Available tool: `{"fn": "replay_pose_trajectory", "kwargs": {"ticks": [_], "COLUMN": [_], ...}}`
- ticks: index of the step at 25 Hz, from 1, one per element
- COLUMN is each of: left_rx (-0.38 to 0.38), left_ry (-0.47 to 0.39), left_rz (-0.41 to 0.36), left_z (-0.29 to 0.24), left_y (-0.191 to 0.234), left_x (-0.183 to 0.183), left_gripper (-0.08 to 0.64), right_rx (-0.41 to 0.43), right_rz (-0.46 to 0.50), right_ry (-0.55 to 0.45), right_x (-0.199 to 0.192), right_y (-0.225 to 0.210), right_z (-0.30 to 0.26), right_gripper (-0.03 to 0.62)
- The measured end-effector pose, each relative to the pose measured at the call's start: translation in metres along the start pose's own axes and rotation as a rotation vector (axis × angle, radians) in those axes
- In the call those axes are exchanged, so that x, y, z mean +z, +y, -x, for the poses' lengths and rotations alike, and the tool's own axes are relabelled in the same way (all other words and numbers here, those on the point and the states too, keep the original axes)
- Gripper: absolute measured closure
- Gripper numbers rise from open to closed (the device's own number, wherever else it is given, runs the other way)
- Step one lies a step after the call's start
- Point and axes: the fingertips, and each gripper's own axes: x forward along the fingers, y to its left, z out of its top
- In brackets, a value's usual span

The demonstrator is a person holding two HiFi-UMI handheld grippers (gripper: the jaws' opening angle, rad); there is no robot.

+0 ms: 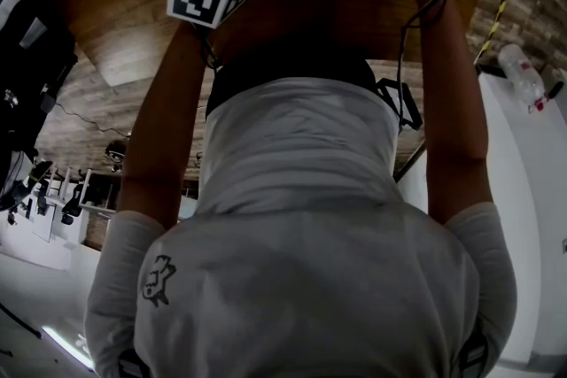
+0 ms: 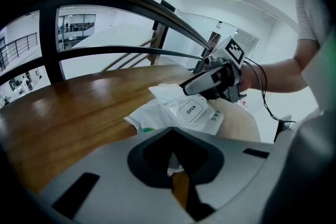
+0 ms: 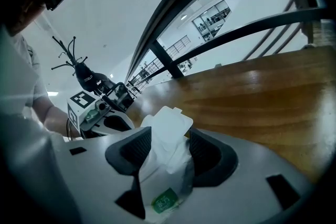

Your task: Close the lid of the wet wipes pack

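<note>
Lid [image 3: 169,126] still up on pack [image 2: 157,114]; closing left to do; your right tongs [image 3: 170,148] gape wide around pack, no grip; left tongs [image 2: 176,164] look pinched on its edge.

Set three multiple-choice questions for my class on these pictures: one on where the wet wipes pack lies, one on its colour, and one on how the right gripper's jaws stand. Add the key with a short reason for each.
1. Where does the wet wipes pack lie?
A. on the floor
B. on a wooden table
C. on a chair seat

2. What colour is most of the pack?
A. white
B. red
C. black

3. How do the jaws of the right gripper stand?
A. pressed together on nothing
B. out of sight
C. apart, with the pack between them

Key:
1 B: the left gripper view shows it resting on the brown wood.
2 A: both gripper views show a white wrapper with only a small green mark.
3 C: the right gripper view shows its two dark pads on either side of the pack.
</note>
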Motion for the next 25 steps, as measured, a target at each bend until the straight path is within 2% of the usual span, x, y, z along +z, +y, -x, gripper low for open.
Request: {"fn": "replay_pose_trajectory", "kwargs": {"ticks": [25], "left_rx": [0.012], "left_ry": [-0.006], "left_rz": [0.048], "left_z": [0.003], "left_y": [-0.001], "left_x": [-0.002], "left_gripper": [0.547], "right_rx": [0.018], "right_rz": [0.073], "right_ry": [-0.025], "right_x": [0.006], "right_y": [0.039], "right_z": [0.017], "right_gripper": [0.383]}}
